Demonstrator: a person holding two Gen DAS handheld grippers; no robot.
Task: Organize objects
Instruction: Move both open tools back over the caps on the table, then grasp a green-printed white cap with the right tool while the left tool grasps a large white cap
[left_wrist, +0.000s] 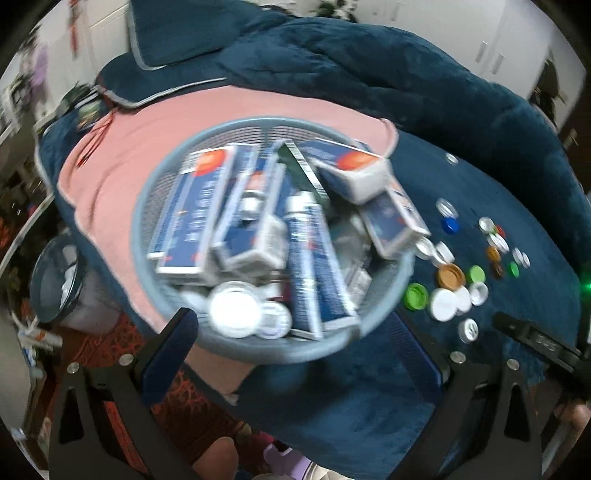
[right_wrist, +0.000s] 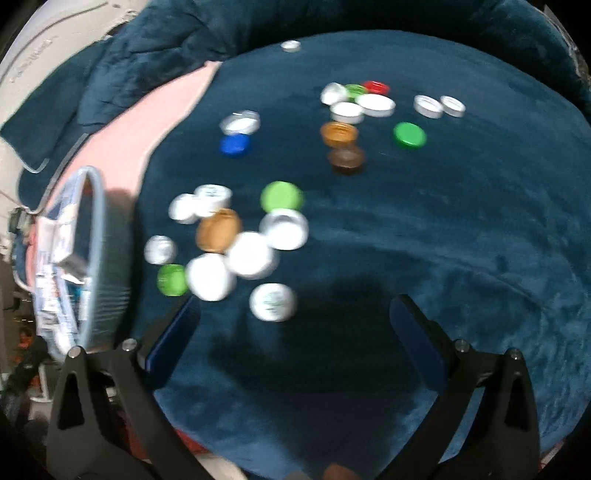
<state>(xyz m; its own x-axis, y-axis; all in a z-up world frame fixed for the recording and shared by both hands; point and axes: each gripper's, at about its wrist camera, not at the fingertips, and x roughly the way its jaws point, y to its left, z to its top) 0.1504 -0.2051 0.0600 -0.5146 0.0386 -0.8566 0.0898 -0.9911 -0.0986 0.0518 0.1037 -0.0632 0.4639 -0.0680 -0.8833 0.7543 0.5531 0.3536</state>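
Note:
A round grey-blue mesh basket (left_wrist: 173, 177) sits on the bed, filled with blue-and-white boxes (left_wrist: 192, 206), a tube (left_wrist: 314, 258) and white lids (left_wrist: 232, 310). It shows at the left edge of the right wrist view (right_wrist: 99, 236). Several loose bottle caps lie on the blue blanket: white (right_wrist: 210, 277), green (right_wrist: 282, 197), orange (right_wrist: 218, 230), blue (right_wrist: 235, 144), red (right_wrist: 376, 87). My left gripper (left_wrist: 303, 332) is open and empty just in front of the basket. My right gripper (right_wrist: 295, 314) is open and empty above the blanket, near a white cap (right_wrist: 273, 302).
A pink cloth (left_wrist: 122, 155) lies under the basket. A rumpled blue blanket (left_wrist: 369, 66) is heaped behind. A bin (left_wrist: 55, 284) stands on the floor at left, beyond the bed's edge. The other gripper (left_wrist: 535, 339) shows at the right of the left wrist view.

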